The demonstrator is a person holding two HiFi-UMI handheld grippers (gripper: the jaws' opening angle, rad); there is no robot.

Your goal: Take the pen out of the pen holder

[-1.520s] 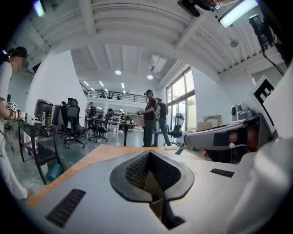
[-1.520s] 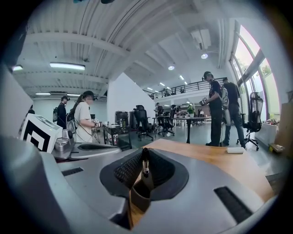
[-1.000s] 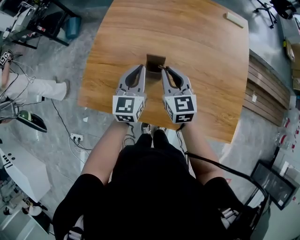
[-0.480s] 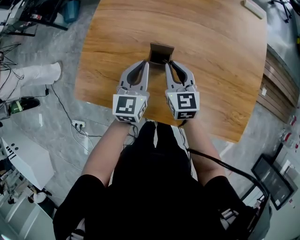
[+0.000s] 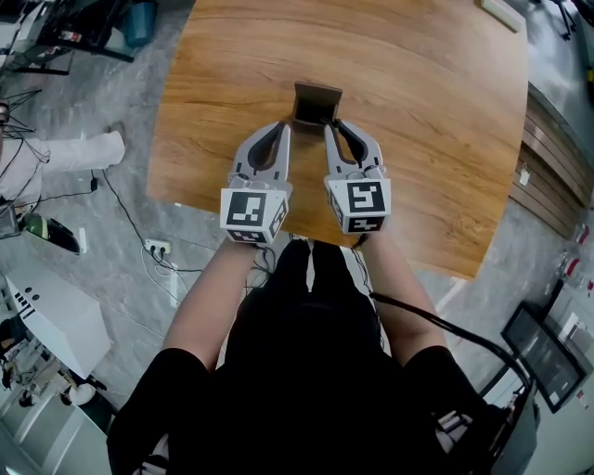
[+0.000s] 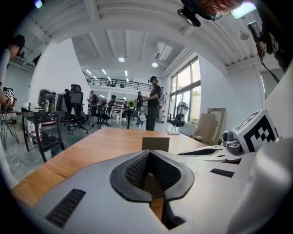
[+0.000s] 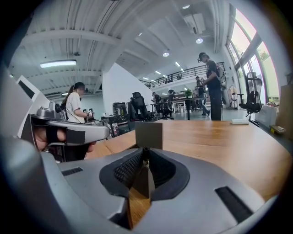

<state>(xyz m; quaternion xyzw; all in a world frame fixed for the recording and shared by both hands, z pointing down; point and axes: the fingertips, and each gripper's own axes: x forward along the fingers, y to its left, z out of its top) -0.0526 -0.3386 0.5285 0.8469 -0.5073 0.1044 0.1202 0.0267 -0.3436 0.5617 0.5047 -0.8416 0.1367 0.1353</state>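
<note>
A small brown pen holder [image 5: 317, 100] stands upright on the wooden table [image 5: 418, 139], just beyond both grippers. My right gripper [image 5: 330, 124] is shut, its tips at the holder's near right corner. A thin dark pen [image 5: 327, 119] runs from the holder to those tips and looks pinched between them. In the right gripper view the holder [image 7: 149, 134] rises right behind the shut tips [image 7: 145, 152]. My left gripper [image 5: 287, 126] is shut on nothing, its tips just short of the holder's left side. The left gripper view shows the holder [image 6: 155, 144] ahead.
A pale flat block [image 5: 502, 14] lies at the table's far right corner. The table's near edge [image 5: 186, 199] runs under my wrists. Cables and a power strip [image 5: 151, 248] lie on the floor to the left. People and office chairs stand in the background.
The head camera has shifted, so the table and holder sit higher in view. Both grippers stay shut at the holder, in nearly the same place relative to it.
</note>
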